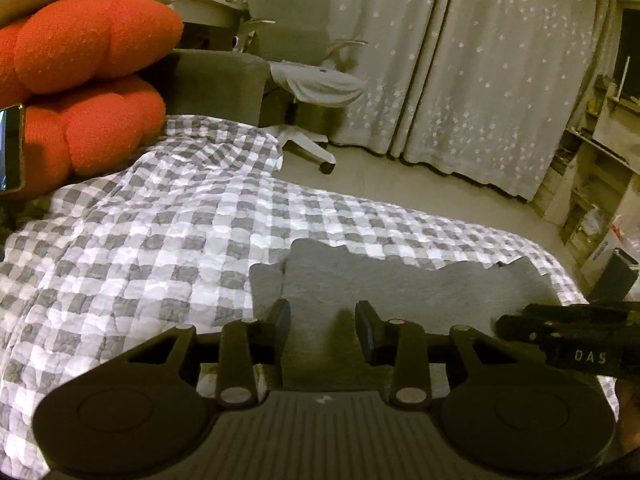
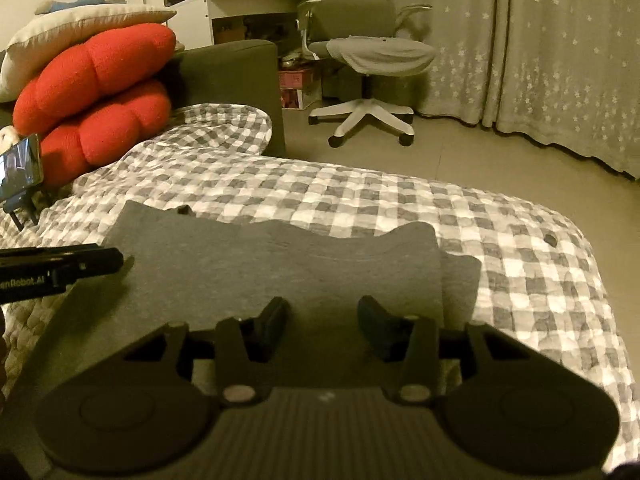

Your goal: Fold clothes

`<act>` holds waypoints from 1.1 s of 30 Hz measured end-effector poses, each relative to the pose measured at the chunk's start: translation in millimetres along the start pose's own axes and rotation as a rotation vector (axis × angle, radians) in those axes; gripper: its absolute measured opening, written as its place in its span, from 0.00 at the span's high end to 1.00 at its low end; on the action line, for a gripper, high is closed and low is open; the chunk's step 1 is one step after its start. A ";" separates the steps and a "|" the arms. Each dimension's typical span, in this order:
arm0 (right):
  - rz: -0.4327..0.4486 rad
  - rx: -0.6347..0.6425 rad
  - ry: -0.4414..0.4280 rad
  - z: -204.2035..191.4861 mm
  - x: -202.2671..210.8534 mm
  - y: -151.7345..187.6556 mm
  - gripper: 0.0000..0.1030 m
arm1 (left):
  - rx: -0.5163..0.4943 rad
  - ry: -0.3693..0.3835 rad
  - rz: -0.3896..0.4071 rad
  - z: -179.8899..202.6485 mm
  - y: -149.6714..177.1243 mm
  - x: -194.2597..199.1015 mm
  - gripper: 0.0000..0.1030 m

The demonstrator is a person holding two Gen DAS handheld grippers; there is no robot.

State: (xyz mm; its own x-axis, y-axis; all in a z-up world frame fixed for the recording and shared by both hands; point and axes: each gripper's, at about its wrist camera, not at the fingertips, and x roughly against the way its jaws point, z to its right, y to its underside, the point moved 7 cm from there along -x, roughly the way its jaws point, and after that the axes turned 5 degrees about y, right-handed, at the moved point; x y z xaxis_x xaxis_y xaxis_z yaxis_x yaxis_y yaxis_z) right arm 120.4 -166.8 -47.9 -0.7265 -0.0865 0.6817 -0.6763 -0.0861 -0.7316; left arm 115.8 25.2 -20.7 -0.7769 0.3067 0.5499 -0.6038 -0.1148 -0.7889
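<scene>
Nearest the lens in the left wrist view we see our left gripper (image 1: 323, 320), its two fingers spread apart with nothing between them, hovering over the near edge of the grey garment (image 1: 384, 280). At the right edge of that frame our right gripper (image 1: 505, 326) pokes in sideways. In the right wrist view the right gripper (image 2: 323, 316) is likewise parted and empty, low over the same grey garment (image 2: 280, 264), which lies folded into a flat block at lower centre with a second layer peeking out on its right side. The left gripper (image 2: 118, 258) enters from the left edge, its tip just beside the cloth's left border. The garment rests on a grey-and-white checked quilt (image 2: 400, 200) that fills the middle of both frames. In the upper left sit two red cushions (image 2: 100, 96) under a white pillow (image 2: 72, 28), with a phone (image 2: 20, 168) propped beside them. Beyond, toward the upper centre, stands an office chair (image 2: 372, 56) before star-printed curtains (image 2: 540, 48).
</scene>
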 end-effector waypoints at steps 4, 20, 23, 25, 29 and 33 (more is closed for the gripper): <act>0.008 0.013 -0.029 -9.4 5.5 -0.6 0.59 | -0.015 -0.012 -0.016 -0.1 2.7 -4.0 0.66; 0.007 0.132 -0.100 -48.3 5.5 8.7 0.58 | 0.011 -0.030 -0.027 -6.4 6.9 -7.1 0.66; 0.019 0.140 -0.078 -47.6 -1.8 6.9 0.56 | 0.013 -0.028 -0.024 -6.0 6.5 -7.2 0.66; 0.020 0.116 -0.064 -43.3 -5.6 3.8 0.56 | 0.019 -0.024 -0.024 -7.2 5.3 -7.4 0.66; 0.040 0.091 -0.015 -33.4 -11.9 1.5 0.57 | 0.047 -0.010 -0.017 -11.1 3.9 -5.4 0.66; 0.048 0.087 0.003 -31.2 -11.5 0.9 0.57 | 0.038 -0.010 -0.008 -10.0 3.0 -4.1 0.66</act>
State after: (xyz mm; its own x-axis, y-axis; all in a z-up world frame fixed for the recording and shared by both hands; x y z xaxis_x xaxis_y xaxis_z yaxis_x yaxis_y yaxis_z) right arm 124.4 -134.9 -56.6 -0.7583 -0.0898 0.6457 -0.6275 -0.1679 -0.7603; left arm 119.0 33.1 -28.1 -0.7737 0.2980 0.5591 -0.6161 -0.1483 -0.7736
